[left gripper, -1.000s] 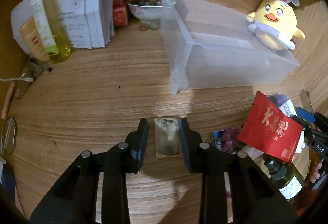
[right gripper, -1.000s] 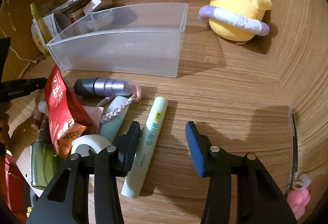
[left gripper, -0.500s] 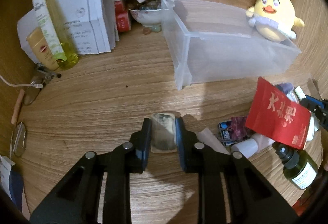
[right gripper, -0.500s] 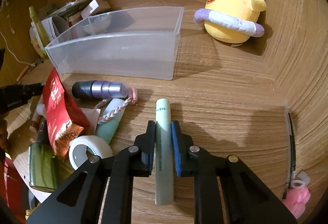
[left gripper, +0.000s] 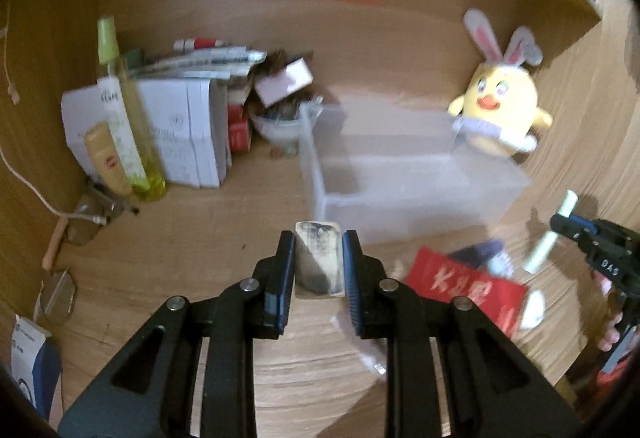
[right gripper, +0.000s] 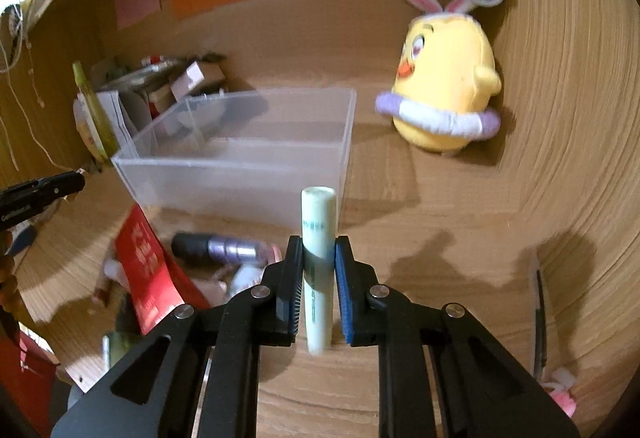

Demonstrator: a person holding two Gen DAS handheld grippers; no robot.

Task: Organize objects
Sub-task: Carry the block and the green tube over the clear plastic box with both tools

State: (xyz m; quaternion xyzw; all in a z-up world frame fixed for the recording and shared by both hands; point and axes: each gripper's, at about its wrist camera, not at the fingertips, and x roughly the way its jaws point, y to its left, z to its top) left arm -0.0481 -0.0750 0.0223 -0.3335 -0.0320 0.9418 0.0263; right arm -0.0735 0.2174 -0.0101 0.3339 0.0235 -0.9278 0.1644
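While the clear plastic storage bin [right gripper: 240, 153] looks empty, the left gripper [left gripper: 319, 262] is clamped on a small flat grey packet [left gripper: 319, 258] and the right gripper [right gripper: 319, 278] on a pale green tube [right gripper: 318, 258], both lifted just before it; red foil pouch [right gripper: 148, 270] and purple bottle [right gripper: 220, 248] remain on the desk.

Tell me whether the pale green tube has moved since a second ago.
Yes. The pale green tube lay on the desk by the clutter; the right gripper has closed on it and lifted it toward the clear bin.

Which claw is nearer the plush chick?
Right. The right claw, gripping the green tube, faces the bin's end beside the chick; the left claw is at the far end.
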